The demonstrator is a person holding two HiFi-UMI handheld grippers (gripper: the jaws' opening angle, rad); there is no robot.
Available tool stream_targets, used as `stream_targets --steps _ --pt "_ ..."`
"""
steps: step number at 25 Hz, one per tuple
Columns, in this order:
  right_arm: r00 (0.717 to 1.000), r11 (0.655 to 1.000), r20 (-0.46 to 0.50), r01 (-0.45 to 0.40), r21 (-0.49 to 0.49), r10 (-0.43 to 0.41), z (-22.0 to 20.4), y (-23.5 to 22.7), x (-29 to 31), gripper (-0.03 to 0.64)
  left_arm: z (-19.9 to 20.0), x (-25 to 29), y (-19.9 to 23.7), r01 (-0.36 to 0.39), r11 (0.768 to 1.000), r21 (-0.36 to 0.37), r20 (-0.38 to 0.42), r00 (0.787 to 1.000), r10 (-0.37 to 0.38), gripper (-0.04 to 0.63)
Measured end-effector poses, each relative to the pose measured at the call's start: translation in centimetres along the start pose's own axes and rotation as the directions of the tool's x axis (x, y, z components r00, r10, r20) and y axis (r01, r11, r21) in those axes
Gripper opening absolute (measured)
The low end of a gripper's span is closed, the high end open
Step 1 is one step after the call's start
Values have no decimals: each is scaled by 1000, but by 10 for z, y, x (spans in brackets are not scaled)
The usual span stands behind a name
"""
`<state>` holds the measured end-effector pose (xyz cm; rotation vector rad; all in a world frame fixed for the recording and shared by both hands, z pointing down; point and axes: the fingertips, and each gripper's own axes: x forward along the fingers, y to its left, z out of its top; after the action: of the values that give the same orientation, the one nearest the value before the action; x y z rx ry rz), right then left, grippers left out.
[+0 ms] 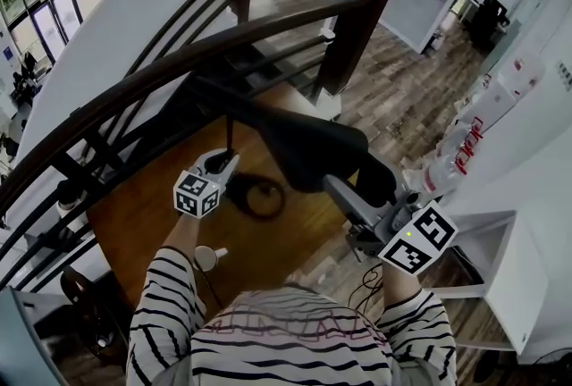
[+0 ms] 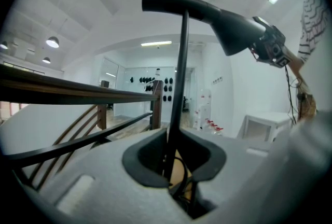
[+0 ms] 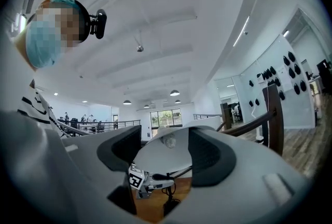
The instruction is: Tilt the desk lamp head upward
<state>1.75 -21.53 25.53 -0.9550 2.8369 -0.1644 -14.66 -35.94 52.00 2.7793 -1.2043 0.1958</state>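
The left gripper (image 2: 174,163) clamps the lamp stem (image 2: 180,78), likely to steady it. At the stem's top, the right gripper (image 3: 165,158) grasps the lamp head (image 1: 308,143) for tilting

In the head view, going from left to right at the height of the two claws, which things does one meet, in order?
The left claw → dark round lamp base → right claw → white bottles with red print.
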Motion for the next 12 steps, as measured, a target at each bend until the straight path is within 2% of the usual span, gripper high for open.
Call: stream_targets --steps 12 --pt "998 998 22 -65 -11 65 37 3 24 291 -2 -1 8 1 1000 7 -6 1000 -1 54"
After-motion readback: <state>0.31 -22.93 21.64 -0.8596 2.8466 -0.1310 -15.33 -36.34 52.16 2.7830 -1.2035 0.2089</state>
